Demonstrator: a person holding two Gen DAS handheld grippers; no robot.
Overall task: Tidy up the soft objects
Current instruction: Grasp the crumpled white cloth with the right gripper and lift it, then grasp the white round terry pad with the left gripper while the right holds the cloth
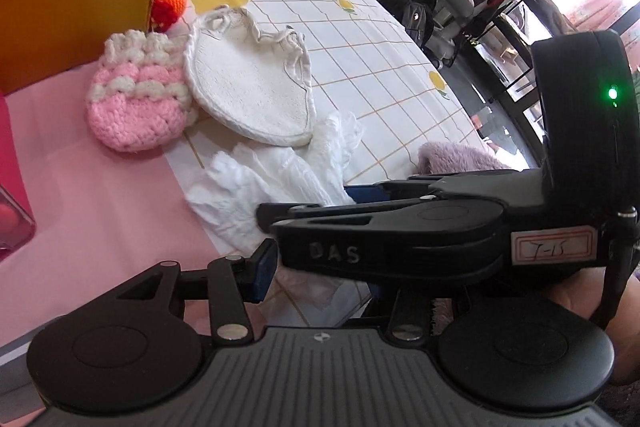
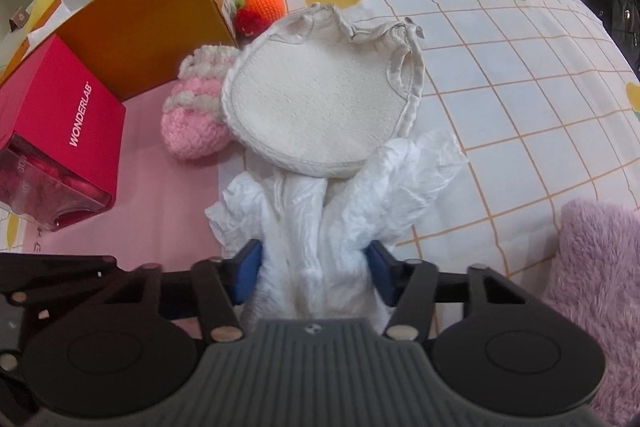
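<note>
Bed sheet (image 2: pixel 500 75): a white sheet with orange grid lines and yellow fruit pictures is spread under everything; a pink part (image 2: pixel 172 211) is seen on the left.
Orange box (image 2: pixel 152 27): it is set at the back left, open at the top.
Red box (image 2: pixel 60 131): it is placed just in front of the orange box, and the word WONDERLAB is printed on it.
Purple fluffy cloth (image 2: pixel 600 287): it is laid at the right edge of the sheet, apart from the other soft things.
Cream round pouch (image 2: pixel 316 99): it is laid flat in the middle, and its near edge is rested on the white cloth.
White crinkly cloth (image 2: pixel 332 219): it is bunched up in front of the pouch and is squeezed by the right tool.
Pink knitted pouch (image 1: pixel 136 103): it is tucked beside the cream pouch, near the orange box.
Knitted orange and red toys (image 2: pixel 260 9): they are pushed against the orange box.
Right tool (image 2: pixel 316 271): its blue pads are closed on the white crinkly cloth.
Left tool (image 1: pixel 320 267): one blue pad (image 1: pixel 264 271) is seen beside the right tool; the other is hidden, so its state cannot be told.
</note>
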